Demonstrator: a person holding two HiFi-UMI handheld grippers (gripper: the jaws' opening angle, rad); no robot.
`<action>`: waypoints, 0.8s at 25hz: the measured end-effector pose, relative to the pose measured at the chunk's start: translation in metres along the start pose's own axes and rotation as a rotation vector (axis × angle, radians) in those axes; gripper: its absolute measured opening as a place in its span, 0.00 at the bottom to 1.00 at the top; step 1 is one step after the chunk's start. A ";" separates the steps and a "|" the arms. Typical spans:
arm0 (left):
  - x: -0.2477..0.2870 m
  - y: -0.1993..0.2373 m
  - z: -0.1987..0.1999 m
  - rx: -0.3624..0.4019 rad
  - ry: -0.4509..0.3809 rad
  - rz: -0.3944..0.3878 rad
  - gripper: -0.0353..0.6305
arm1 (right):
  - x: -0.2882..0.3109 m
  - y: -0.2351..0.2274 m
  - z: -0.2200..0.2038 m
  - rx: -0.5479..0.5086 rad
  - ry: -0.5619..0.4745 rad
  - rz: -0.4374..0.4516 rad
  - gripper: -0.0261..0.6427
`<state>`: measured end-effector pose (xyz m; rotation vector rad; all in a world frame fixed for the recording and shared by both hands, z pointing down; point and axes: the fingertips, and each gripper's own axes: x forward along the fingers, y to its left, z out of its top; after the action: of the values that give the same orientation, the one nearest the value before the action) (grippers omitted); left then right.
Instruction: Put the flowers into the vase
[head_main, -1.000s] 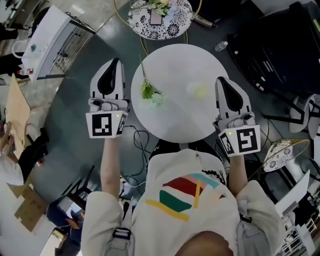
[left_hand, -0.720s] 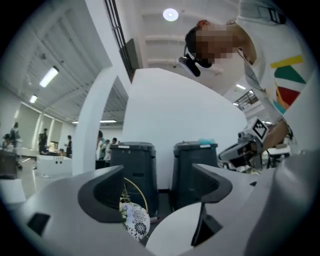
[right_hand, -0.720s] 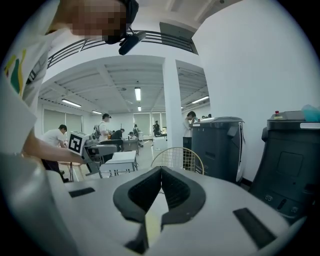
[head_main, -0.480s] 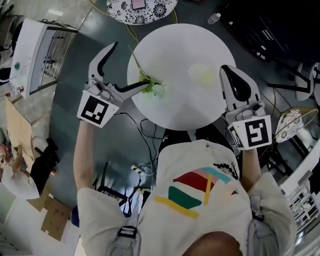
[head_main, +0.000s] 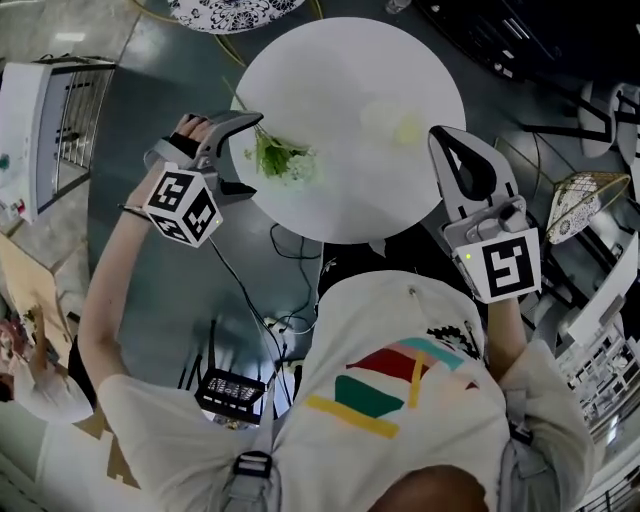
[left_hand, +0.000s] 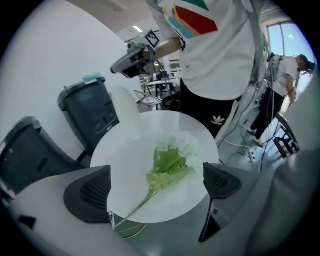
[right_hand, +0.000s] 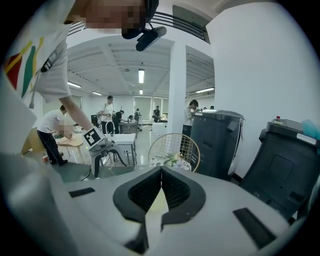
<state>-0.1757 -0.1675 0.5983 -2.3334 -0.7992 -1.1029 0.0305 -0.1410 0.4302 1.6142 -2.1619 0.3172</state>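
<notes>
A flower (head_main: 281, 160) with green leaves and a white bloom lies on the left part of the round white table (head_main: 340, 70). My left gripper (head_main: 243, 154) is at the table's left edge with its jaws wide apart; they have just been opening. In the left gripper view the flower (left_hand: 168, 169) lies between the pads (left_hand: 91, 193), and its stem runs toward the camera, untouched. A pale translucent vase (head_main: 396, 122) stands at the table's right; in the left gripper view the vase (left_hand: 125, 111) shows beyond the flower. My right gripper (head_main: 456, 152) hovers at the table's right edge, shut and empty.
A patterned side table (head_main: 225, 10) stands beyond the round table, and a white cart (head_main: 45, 130) is on the left. Cables (head_main: 290, 265) trail over the floor under the table. Dark bins (left_hand: 89, 109) stand by the wall. People work at desks in the background.
The left gripper was shut beside the table; it has opened, rolled over and dropped to the flower at the table's left edge. The right gripper has sunk slightly and stays shut.
</notes>
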 end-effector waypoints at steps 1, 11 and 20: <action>0.008 -0.006 -0.006 0.048 0.023 -0.036 0.89 | -0.001 0.001 -0.002 0.000 0.007 -0.001 0.06; 0.069 -0.027 -0.007 0.323 0.079 -0.233 0.89 | -0.010 -0.003 -0.022 0.071 0.059 -0.044 0.06; 0.092 -0.041 -0.018 0.296 0.157 -0.380 0.72 | -0.013 -0.005 -0.037 0.105 0.083 -0.063 0.06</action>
<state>-0.1654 -0.1189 0.6874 -1.8715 -1.2838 -1.2053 0.0456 -0.1162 0.4564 1.6908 -2.0587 0.4774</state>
